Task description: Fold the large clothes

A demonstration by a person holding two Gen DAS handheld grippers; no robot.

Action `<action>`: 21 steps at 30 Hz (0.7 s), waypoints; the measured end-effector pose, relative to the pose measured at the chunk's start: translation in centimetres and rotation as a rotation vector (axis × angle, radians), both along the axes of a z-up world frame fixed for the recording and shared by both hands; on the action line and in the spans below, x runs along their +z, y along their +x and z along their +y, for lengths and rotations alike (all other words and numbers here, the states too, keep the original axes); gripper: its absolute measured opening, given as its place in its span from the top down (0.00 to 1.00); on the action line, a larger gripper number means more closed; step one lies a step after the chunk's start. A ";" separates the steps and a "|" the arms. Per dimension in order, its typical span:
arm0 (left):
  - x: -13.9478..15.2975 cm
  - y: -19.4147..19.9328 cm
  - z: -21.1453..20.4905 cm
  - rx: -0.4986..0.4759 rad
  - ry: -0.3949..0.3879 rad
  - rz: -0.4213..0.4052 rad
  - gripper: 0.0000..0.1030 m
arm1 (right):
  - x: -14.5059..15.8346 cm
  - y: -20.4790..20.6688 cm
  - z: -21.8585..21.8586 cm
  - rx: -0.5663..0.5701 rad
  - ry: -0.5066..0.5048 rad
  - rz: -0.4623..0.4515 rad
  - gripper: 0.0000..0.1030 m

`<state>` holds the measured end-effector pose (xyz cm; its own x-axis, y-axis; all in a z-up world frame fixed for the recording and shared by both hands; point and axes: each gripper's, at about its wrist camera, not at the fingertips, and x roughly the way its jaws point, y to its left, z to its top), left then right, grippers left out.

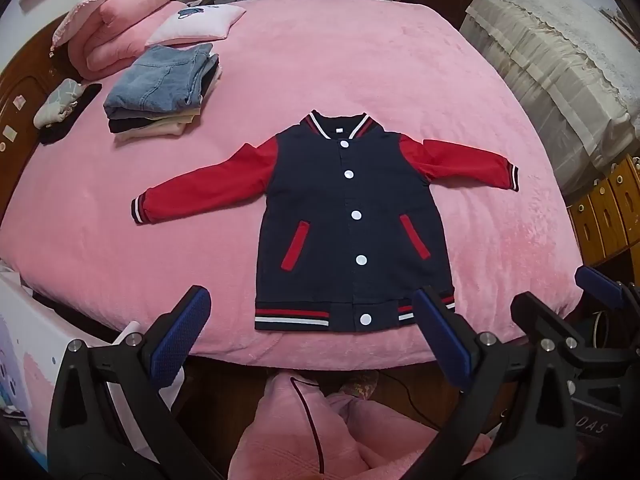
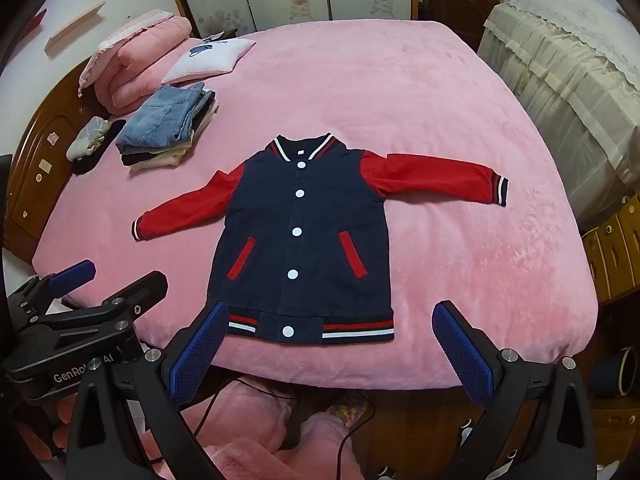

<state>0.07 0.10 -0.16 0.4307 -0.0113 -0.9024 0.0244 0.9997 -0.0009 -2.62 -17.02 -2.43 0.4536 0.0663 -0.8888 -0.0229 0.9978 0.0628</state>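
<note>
A navy varsity jacket (image 1: 348,220) (image 2: 304,240) with red sleeves and white snaps lies flat, front up and snapped shut, on the pink bed cover (image 1: 360,60) (image 2: 380,80). Both sleeves are spread out sideways, and its striped hem is at the bed's near edge. My left gripper (image 1: 310,320) hovers open in front of the hem's left half, holding nothing. My right gripper (image 2: 330,340) stands open before the hem's right half, also holding nothing. Each gripper shows in the other's view, the right gripper (image 1: 568,296) at the right edge and the left gripper (image 2: 108,280) at the left.
A stack of folded clothes with jeans on top (image 1: 160,88) (image 2: 168,124) sits at the bed's back left, beside a folded pink quilt (image 1: 120,20) and a white pillow (image 1: 196,24). Cream-covered furniture (image 1: 560,60) flanks the right side. Pink fabric (image 1: 300,432) lies below the near edge.
</note>
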 end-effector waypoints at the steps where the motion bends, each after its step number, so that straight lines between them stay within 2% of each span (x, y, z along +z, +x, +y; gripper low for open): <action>1: 0.0 0.0 0.0 0.001 0.000 0.001 0.03 | 0.0 0.0 0.0 0.001 0.016 -0.005 0.00; 21: 0.5 -0.1 0.4 -0.005 -0.002 -0.009 0.03 | 0.1 -0.1 -0.3 0.000 -0.003 -0.002 0.00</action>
